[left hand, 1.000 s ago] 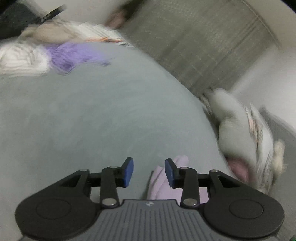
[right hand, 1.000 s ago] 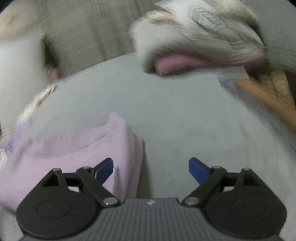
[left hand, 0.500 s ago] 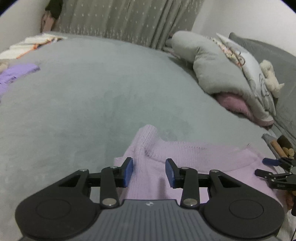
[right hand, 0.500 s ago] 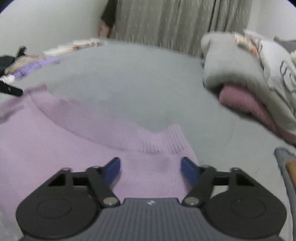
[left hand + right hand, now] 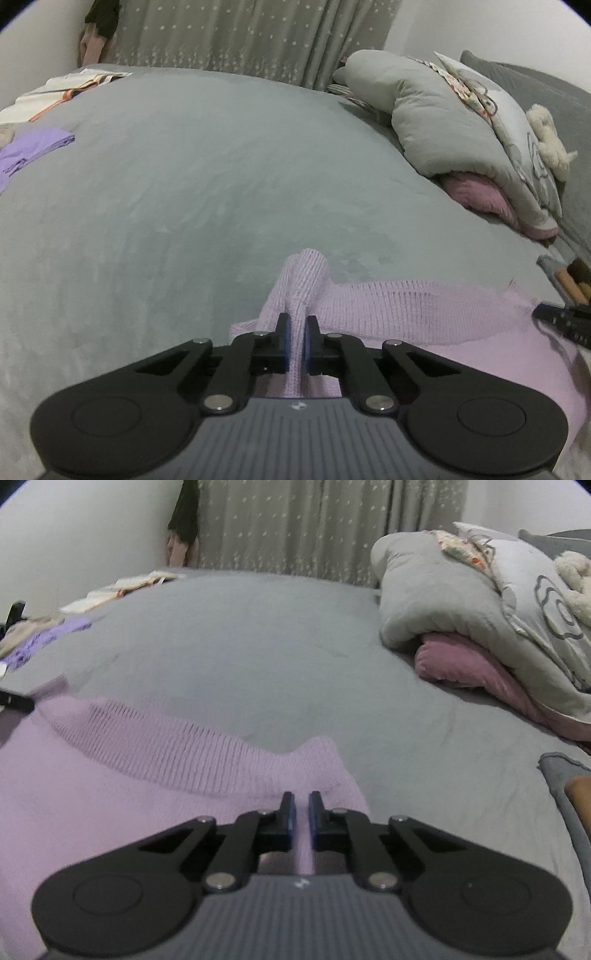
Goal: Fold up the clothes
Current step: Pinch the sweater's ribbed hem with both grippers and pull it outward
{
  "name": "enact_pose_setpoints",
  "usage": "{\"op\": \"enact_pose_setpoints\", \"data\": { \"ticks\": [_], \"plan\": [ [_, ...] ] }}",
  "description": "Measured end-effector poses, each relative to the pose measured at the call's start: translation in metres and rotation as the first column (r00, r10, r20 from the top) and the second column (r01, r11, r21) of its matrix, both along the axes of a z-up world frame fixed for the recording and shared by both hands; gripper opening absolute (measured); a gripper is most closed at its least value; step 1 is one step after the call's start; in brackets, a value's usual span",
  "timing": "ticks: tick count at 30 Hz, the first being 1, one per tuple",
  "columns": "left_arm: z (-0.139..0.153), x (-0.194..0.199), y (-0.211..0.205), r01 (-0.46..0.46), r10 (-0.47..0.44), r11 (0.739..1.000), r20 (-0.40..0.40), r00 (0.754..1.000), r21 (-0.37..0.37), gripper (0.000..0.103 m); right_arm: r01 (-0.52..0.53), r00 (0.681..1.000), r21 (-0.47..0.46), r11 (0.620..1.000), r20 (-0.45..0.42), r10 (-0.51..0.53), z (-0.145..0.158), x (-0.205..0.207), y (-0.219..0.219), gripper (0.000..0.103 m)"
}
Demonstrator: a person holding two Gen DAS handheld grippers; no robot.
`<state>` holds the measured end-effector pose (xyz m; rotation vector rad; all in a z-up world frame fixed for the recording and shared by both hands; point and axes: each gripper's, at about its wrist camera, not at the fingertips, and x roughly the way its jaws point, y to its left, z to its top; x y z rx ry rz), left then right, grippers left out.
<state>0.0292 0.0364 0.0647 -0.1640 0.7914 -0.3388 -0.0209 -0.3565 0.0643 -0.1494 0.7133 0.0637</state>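
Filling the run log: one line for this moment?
phase: grasp | left gripper: shut on pink sweater | right gripper: shut on pink sweater | surface: grey bed

1. We see dim, flat, greyish indoor light in both wrist views, with no glare or bright patch anywhere.
2. Shadows are soft: a faint one lies under the quilt pile (image 5: 461,602) (its pink underside reads darkest).
3. Fisheye bending bulges the bed (image 5: 207,177) into a dome, and black corners sit beyond it.
4. Around the bed's middle we find fair sharpness; its far edges turn soft and grainy.
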Motion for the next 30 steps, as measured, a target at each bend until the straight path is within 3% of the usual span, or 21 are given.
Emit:
{"op": "enact_pose_setpoints", "data": {
  "ticks": [1,2,3,4,6,7,8,10,14,20,24,30],
  "plan": [
    [-0.001,0.001,-0.002,0.010,-0.010,1.000,-0.005,1.000,0.008,0.012,-0.020,1.000,0.005,1.000,-0.024,0.020,-0.002,0.002,0.000,0.056],
    [-0.003,0.002,-0.002,0.018,-0.018,1.000,-0.013,1.000,0.006,0.022,-0.052,0.998,0.011,0.999,-0.044,0.052,-0.004,0.002,0.001,0.075],
    [-0.005,0.003,-0.002,0.025,-0.025,1.000,-0.022,0.999,-0.001,0.029,-0.073,0.996,0.002,0.997,-0.048,0.073,-0.005,0.002,0.003,0.077],
    [-0.006,0.004,-0.002,0.026,-0.026,1.000,-0.026,0.999,-0.005,0.031,-0.081,0.996,-0.027,0.996,-0.050,0.080,-0.007,0.002,0.007,0.075],
    [-0.007,0.004,-0.002,0.021,-0.021,1.000,-0.027,0.999,-0.007,0.030,-0.072,0.996,-0.078,0.994,-0.049,0.068,-0.008,0.004,0.014,0.057],
    [-0.008,0.005,-0.001,0.014,-0.014,1.000,-0.026,1.000,-0.006,0.026,-0.064,0.997,-0.079,0.995,-0.046,0.061,-0.008,0.004,0.015,0.035],
    [-0.009,0.006,-0.001,0.007,-0.007,1.000,-0.025,1.000,-0.005,0.014,-0.048,0.998,-0.075,0.996,-0.043,0.045,-0.007,0.005,0.013,0.019],
    [-0.009,0.007,0.002,-0.007,0.007,1.000,-0.025,1.000,-0.018,0.009,-0.023,0.999,-0.055,0.998,-0.040,0.021,-0.005,0.006,0.009,0.012],
    [-0.007,0.006,0.011,-0.035,0.033,0.997,-0.031,0.999,-0.066,0.004,-0.019,0.999,-0.046,0.999,-0.029,0.017,-0.001,0.004,0.006,0.005],
    [0.007,0.001,0.017,-0.062,0.065,0.991,0.020,0.998,-0.122,0.003,0.019,0.997,-0.033,0.999,0.079,-0.016,0.020,-0.006,0.003,0.003],
    [0.000,0.009,0.023,-0.094,0.093,0.983,-0.012,0.996,-0.160,0.003,0.041,0.995,-0.022,0.999,0.095,-0.039,0.022,-0.005,-0.002,0.003],
    [-0.012,0.019,0.021,-0.138,0.134,0.981,-0.038,0.990,-0.136,0.004,0.105,0.991,-0.090,0.990,0.097,-0.096,0.011,0.006,-0.003,0.000]
  ]
}}
